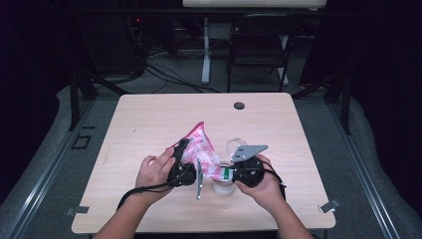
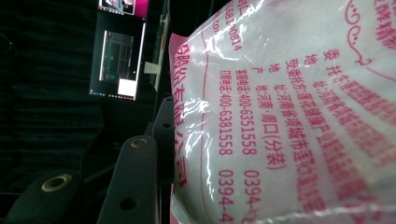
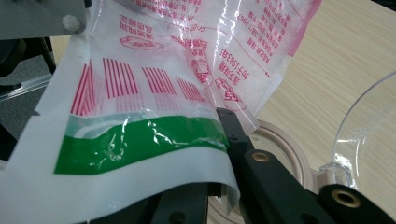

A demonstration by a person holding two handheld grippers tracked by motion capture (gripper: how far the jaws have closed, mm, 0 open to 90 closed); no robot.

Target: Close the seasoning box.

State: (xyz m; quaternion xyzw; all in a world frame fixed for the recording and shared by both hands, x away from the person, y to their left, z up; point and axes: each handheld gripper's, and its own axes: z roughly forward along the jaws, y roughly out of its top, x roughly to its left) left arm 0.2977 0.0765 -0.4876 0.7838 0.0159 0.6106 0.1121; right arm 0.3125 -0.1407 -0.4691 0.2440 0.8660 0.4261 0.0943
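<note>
A plastic bag [image 1: 202, 145] with pink print and a green band is held tilted above the table, its lower end over a small round jar [image 1: 223, 188]. My left gripper [image 1: 183, 158] is shut on the bag's bulging body [image 2: 289, 116]; one black finger [image 2: 135, 182] presses against it and the other is hidden behind the bag. My right gripper [image 1: 228, 174] is shut on the thin lower edge of the bag [image 3: 140, 135] beside the green band, and its finger [image 3: 261, 172] lies just above the jar's rim [image 3: 285, 144].
A clear plastic lid [image 1: 236, 145] lies on the wooden table [image 1: 149, 119] just behind the jar, also at the right of the right gripper view [image 3: 364, 135]. A dark round cap [image 1: 239, 105] sits near the far edge. A chair [image 1: 259, 45] stands beyond the table.
</note>
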